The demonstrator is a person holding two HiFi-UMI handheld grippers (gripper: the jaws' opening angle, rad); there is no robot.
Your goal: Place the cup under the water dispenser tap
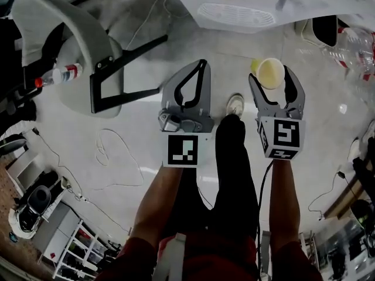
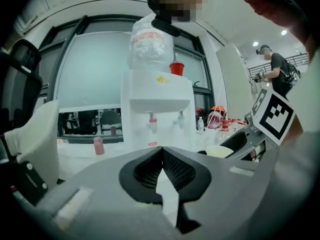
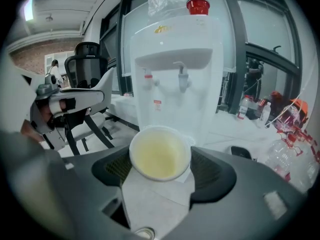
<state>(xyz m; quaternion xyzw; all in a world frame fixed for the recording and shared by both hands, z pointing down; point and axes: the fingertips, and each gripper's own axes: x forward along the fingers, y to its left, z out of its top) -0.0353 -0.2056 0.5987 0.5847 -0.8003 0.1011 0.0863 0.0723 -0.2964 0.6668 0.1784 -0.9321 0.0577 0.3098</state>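
A person stands facing a white water dispenser (image 3: 172, 69) with a claw in each hand. The right claw (image 1: 272, 78) is spread wide and pinches a pale paper cup (image 3: 159, 153) by its sides between the ribbed pads. The cup is upright with its mouth open to the camera, a grip that seems chosen so it can be set down level without tipping. It hangs in the air in front of the dispenser and apart from it, roughly in line with the two taps (image 3: 165, 79) under the recessed ledge, so the placing is not yet done. The next move looks to be a careful approach into that recess, under one spout. The left claw (image 1: 201, 69) is pressed together with nothing between its jaws, held beside the right one and apparently idle. A red cup (image 3: 198, 5) sits on top of the dispenser, next to the upturned water bottle (image 2: 151, 44).
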